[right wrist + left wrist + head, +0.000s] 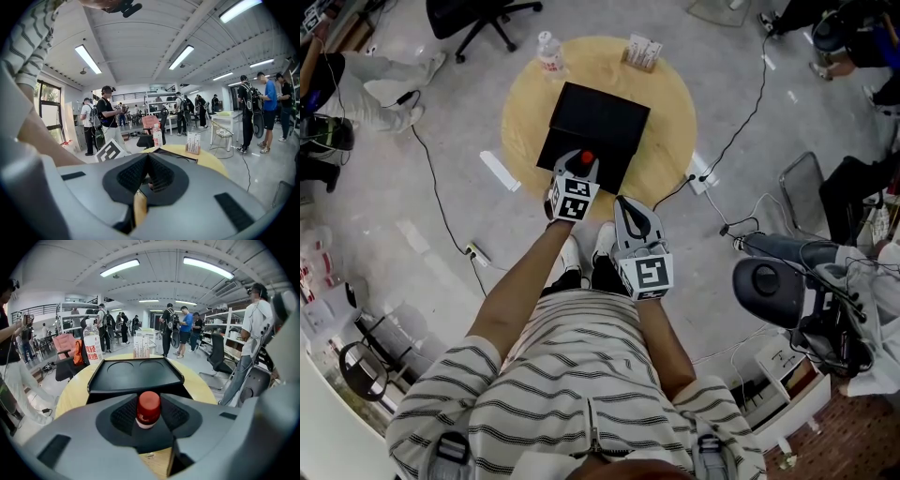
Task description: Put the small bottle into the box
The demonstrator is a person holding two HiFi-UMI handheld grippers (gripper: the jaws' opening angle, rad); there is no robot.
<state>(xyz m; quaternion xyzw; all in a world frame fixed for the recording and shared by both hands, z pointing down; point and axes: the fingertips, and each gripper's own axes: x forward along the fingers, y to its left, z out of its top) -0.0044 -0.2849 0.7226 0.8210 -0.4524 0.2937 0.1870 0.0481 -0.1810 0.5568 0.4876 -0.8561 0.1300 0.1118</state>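
Our left claw [148, 415] pinches the red-capped small bottle [148, 405] just before the black box [136, 376]; our right claw [149, 172] is pressed together, empty.

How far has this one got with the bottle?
Done: the left claw is shut on the small red-capped bottle. In hand: it hangs at the black box's near edge, not inside. Left: place it in the box and release. The right claw is shut, empty.
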